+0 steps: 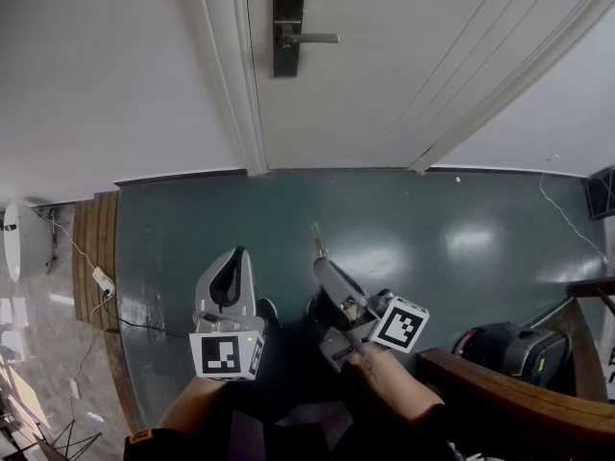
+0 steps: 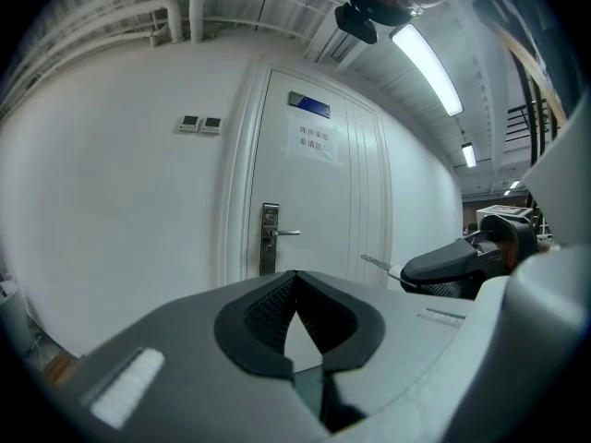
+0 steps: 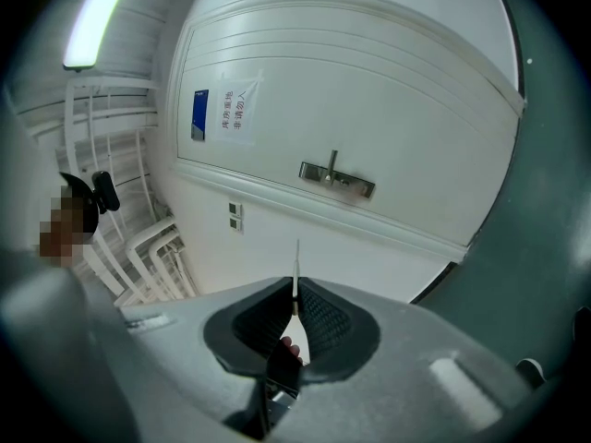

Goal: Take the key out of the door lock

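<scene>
The white door (image 1: 384,75) carries a dark lock plate with a lever handle (image 1: 287,29), far ahead of both grippers. The lock plate (image 2: 270,238) also shows in the left gripper view, and lies sideways (image 3: 337,180) in the right gripper view. My right gripper (image 1: 322,262) is shut on a key (image 1: 315,238). The thin metal blade (image 3: 296,266) sticks out past the closed jaws, clear of the door. In the left gripper view the same key (image 2: 374,263) points left from the right gripper. My left gripper (image 1: 235,254) is shut with nothing in it, beside the right one, low over the green floor.
A black bag-like object (image 1: 509,349) and a wooden rail (image 1: 519,392) stand at the lower right. A white power strip with cables (image 1: 101,279) lies on wooden boards at the left. The door has a paper notice (image 2: 316,141); wall switches (image 2: 200,124) sit left of its frame.
</scene>
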`<action>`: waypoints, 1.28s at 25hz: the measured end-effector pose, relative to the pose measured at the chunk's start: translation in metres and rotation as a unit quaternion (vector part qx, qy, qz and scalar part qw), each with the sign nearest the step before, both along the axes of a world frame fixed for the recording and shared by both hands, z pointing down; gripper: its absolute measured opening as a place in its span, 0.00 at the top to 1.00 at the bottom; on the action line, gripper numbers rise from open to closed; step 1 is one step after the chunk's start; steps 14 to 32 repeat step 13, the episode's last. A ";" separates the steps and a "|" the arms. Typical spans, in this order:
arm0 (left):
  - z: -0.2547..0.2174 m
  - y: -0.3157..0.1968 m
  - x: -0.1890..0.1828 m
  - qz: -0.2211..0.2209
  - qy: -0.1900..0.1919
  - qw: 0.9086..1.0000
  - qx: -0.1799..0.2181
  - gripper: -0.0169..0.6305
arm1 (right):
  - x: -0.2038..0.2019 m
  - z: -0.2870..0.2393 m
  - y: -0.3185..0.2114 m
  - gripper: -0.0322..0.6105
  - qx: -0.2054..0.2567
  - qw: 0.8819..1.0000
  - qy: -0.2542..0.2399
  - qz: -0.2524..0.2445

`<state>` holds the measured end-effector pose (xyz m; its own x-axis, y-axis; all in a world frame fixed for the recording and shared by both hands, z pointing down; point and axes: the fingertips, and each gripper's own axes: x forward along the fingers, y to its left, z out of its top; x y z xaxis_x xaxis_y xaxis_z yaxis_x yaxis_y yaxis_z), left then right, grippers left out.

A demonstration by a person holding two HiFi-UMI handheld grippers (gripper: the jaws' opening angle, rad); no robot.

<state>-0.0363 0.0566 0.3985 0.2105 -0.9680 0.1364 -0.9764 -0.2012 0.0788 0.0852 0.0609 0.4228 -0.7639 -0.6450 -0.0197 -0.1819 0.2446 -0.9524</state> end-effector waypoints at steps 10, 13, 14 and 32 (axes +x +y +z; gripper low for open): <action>-0.006 0.003 -0.013 0.014 0.007 1.000 0.012 0.95 | -0.014 -0.001 0.007 0.93 0.000 1.000 0.005 0.010; -0.005 0.006 -0.016 0.017 0.010 1.000 0.012 0.95 | -0.017 0.000 0.011 0.93 0.000 1.000 0.007 0.014; -0.005 0.006 -0.016 0.017 0.010 1.000 0.012 0.95 | -0.017 0.000 0.011 0.93 0.000 1.000 0.007 0.014; -0.005 0.006 -0.016 0.017 0.010 1.000 0.012 0.95 | -0.017 0.000 0.011 0.93 0.000 1.000 0.007 0.014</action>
